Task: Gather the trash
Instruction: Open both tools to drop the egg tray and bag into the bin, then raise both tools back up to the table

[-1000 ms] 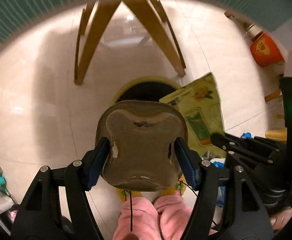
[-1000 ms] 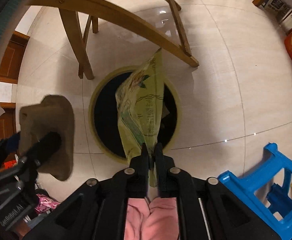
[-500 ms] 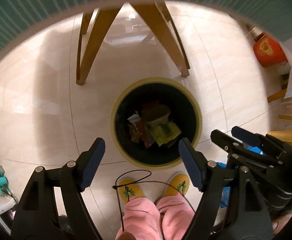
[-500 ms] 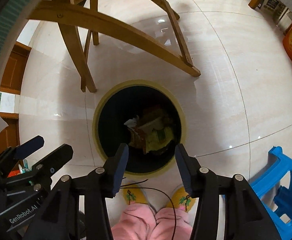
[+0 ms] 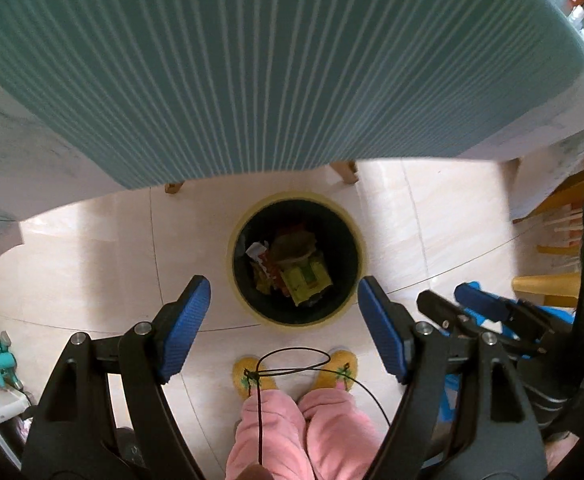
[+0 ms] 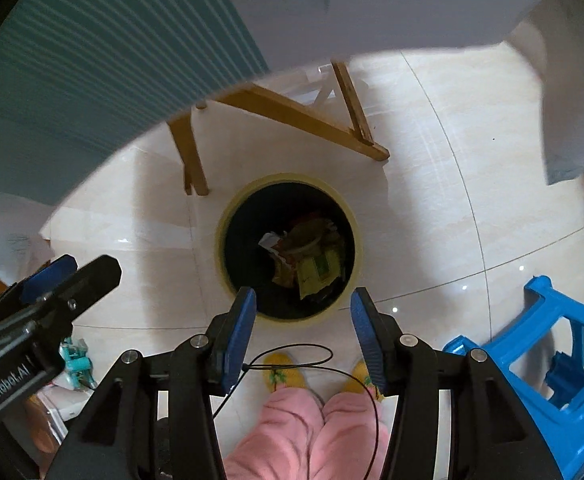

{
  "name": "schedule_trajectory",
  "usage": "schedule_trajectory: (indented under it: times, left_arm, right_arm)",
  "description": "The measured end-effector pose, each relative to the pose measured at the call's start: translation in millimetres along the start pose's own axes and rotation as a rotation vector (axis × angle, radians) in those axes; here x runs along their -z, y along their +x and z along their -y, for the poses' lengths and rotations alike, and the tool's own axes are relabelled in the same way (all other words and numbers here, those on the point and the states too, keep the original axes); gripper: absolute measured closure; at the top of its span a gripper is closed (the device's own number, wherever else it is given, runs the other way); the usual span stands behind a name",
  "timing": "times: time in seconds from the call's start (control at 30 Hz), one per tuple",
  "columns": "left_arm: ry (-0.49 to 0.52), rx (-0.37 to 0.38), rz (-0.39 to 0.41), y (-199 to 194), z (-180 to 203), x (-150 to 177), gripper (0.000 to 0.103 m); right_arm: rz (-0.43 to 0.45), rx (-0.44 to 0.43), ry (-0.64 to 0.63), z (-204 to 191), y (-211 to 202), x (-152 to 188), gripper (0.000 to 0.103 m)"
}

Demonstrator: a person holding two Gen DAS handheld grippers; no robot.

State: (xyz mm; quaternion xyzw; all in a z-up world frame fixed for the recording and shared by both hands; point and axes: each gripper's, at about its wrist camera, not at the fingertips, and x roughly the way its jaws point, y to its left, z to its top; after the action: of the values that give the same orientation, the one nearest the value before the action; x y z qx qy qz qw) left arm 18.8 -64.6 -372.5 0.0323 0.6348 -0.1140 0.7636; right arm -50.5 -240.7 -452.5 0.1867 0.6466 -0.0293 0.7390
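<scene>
Both hand-held grippers point almost straight down at the floor. The left hand-held gripper (image 5: 284,304) has its blue pads spread wide with nothing between them. The right hand-held gripper (image 6: 303,314) is parted about halfway, also empty. Below them the round trash bin (image 5: 236,276) stands on the pale tiles, just beyond the person's yellow slippers (image 5: 337,368). The trash (image 5: 305,278), crumpled wrappers and a yellow-green packet, lies inside it. A teal-striped desk (image 5: 252,80) edge overhangs the far side.
</scene>
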Motion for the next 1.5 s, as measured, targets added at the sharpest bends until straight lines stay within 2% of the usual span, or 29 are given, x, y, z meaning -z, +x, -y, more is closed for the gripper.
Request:
schedule_trajectory:
  times: [0.17, 0.3, 0.4, 0.57, 0.77, 0.9, 1.07, 1.2, 1.37, 1.5]
  left_arm:
    - [0.021, -0.020, 0.067, -67, 7, -9, 0.029]
    - [0.081, -0.042, 0.131, -133, 18, -18, 0.029]
    - [0.105, -0.020, 0.158, -175, 24, -25, 0.029]
    - [0.110, -0.020, 0.232, -255, 27, -40, 0.029]
    - [0.119, -0.099, 0.382, -360, 28, -66, 0.029]
    - [0.134, -0.102, 0.480, -415, 21, -85, 0.029]
    - [0.183, -0.105, 0.558, -460, 22, -103, 0.029]
    - [0.190, -0.078, 0.604, -481, 13, -120, 0.029]
    - [0.166, -0.100, 0.667, -495, 9, -142, 0.029]
    - [0.155, -0.114, 0.670, -487, 16, -175, 0.029]
  right_arm:
    - [0.025, -0.021, -0.004, -15, -65, 6, 0.053]
    - [0.061, -0.041, -0.009, -29, -125, 7, 0.052]
    - [0.105, -0.053, -0.012, -40, -176, 6, 0.046]
    - [0.217, -0.074, -0.023, -60, -266, 2, 0.045]
    - [0.361, -0.081, -0.065, -87, -361, -10, 0.044]
    - [0.461, -0.081, -0.086, -107, -414, -19, 0.044]
    - [0.584, -0.041, -0.138, -142, -477, -32, 0.044]
    - [0.666, 0.000, -0.181, -169, -508, -43, 0.044]
    - [0.739, 0.053, -0.222, -194, -529, -62, 0.044]
    - [0.767, 0.093, -0.226, -195, -530, -90, 0.044]
